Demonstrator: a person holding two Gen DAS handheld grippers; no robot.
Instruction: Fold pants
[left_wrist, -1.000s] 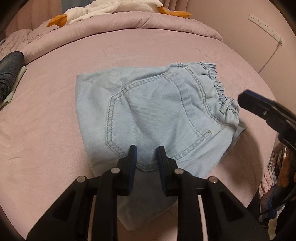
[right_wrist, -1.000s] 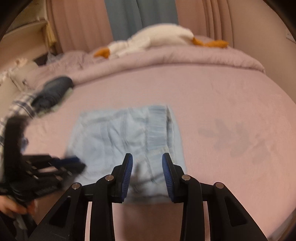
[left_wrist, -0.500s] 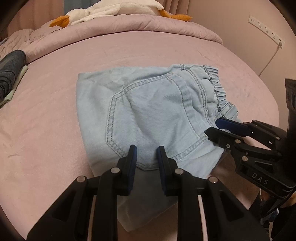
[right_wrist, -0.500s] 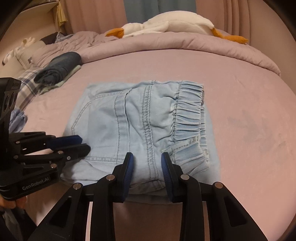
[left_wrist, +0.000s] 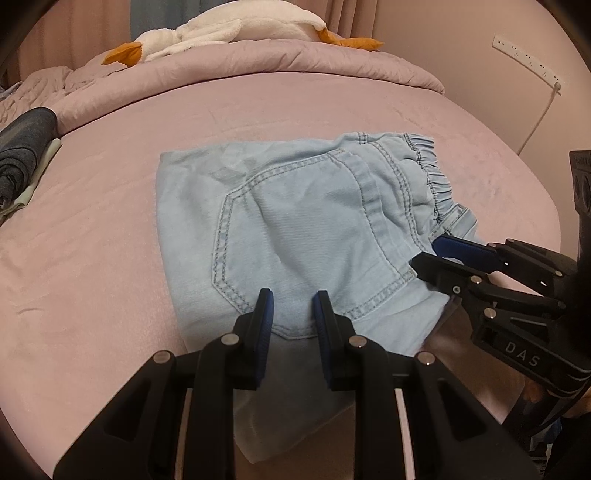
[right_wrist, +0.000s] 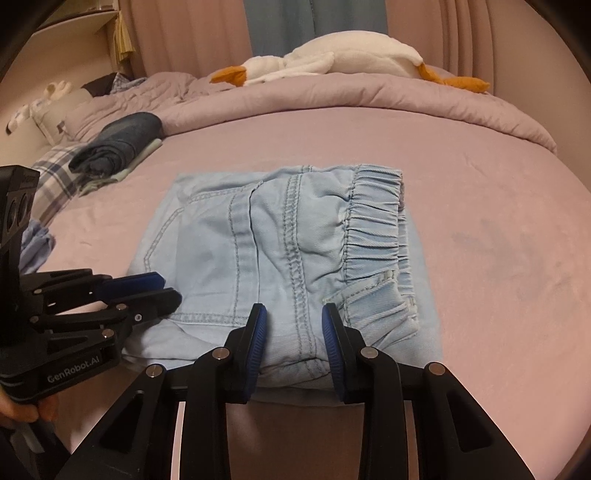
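Light blue denim pants (left_wrist: 295, 221) lie folded into a squarish stack on the pink bed (left_wrist: 92, 277), back pocket up, elastic waistband (right_wrist: 373, 229) to the right. My left gripper (left_wrist: 291, 306) hovers over the stack's near edge below the pocket. Its jaws stand a narrow gap apart, with flat cloth showing between them. My right gripper (right_wrist: 293, 314) sits at the near edge beside the waistband, over the centre seam. Its jaws are slightly apart and pinch nothing. Each gripper shows in the other's view: right gripper (left_wrist: 436, 258), left gripper (right_wrist: 162, 290).
A stack of folded dark jeans (right_wrist: 118, 147) lies at the bed's left, by a plaid cloth (right_wrist: 55, 173). A rolled pink duvet (left_wrist: 258, 66) with a white plush goose (right_wrist: 332, 55) runs along the back. A power strip (left_wrist: 528, 59) hangs on the right wall.
My right gripper has come down and in to the pants' near edge by the waistband, entering the left wrist view from the right. The left gripper has stayed put.
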